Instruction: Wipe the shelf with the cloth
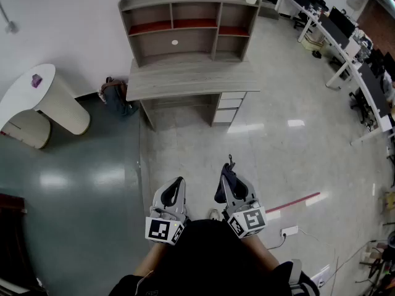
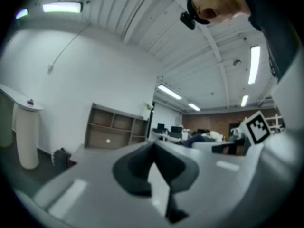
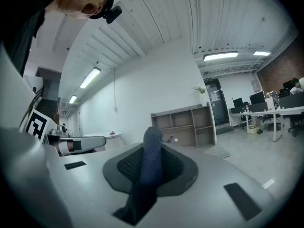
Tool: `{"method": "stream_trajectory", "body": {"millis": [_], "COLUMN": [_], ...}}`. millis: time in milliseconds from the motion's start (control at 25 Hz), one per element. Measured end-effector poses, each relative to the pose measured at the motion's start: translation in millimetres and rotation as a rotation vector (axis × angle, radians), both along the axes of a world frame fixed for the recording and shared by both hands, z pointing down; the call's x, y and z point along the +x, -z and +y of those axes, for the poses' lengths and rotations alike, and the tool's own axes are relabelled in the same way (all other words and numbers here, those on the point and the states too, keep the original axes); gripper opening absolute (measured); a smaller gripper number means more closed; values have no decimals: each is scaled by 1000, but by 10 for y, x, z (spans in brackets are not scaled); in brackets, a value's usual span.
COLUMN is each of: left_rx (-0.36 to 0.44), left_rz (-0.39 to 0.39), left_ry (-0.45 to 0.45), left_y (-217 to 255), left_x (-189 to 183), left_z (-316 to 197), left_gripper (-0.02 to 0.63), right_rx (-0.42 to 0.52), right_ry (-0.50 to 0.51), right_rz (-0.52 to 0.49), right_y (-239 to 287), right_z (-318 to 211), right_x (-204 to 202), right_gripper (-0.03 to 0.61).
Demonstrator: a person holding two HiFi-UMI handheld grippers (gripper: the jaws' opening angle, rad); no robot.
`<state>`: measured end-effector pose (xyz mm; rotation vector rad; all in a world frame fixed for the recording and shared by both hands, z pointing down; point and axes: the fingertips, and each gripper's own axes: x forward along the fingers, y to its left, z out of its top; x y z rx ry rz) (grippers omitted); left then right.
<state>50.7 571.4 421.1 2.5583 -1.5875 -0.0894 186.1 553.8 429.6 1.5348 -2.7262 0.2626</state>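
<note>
A grey wooden desk (image 1: 191, 76) with a cubby shelf (image 1: 188, 26) on top stands against the far wall. The shelf also shows far off in the left gripper view (image 2: 114, 129) and the right gripper view (image 3: 183, 127). Both grippers are held low near my body, well short of the desk. My right gripper (image 1: 229, 168) is shut on a dark blue cloth (image 1: 226, 180), which stands up between its jaws (image 3: 152, 165). My left gripper (image 1: 178, 182) is shut with nothing in it; its jaws meet in the left gripper view (image 2: 153, 148).
A white rounded counter (image 1: 37, 100) stands at the left, and a dark bag (image 1: 114, 97) lies on the floor beside the desk. Office desks with monitors (image 1: 345, 42) line the right. A power strip (image 1: 289, 231) and a red floor line (image 1: 296, 201) are near my right.
</note>
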Motion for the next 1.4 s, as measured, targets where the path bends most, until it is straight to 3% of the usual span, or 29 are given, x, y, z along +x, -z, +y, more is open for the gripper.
{"method": "stream_trajectory", "body": {"millis": [800,1160,1400], "left_rx": [3,11,13], "left_rz": [35,44,53], "left_ry": [-20,-4,-43], "left_y": [116,88,59], "left_x": [-64,-517,-803], "left_z": [-147,-260,-359], "left_gripper": [5,5,5], "right_rx": [-22,-25,-25], "right_ry": [9,-31,-78], "right_rz": [7,41,47], "right_y": [28,-8,-49], "right_z": [-112,-329,-462], "right_x": [-50,-343,-581], "right_gripper": [54,54,54]}}
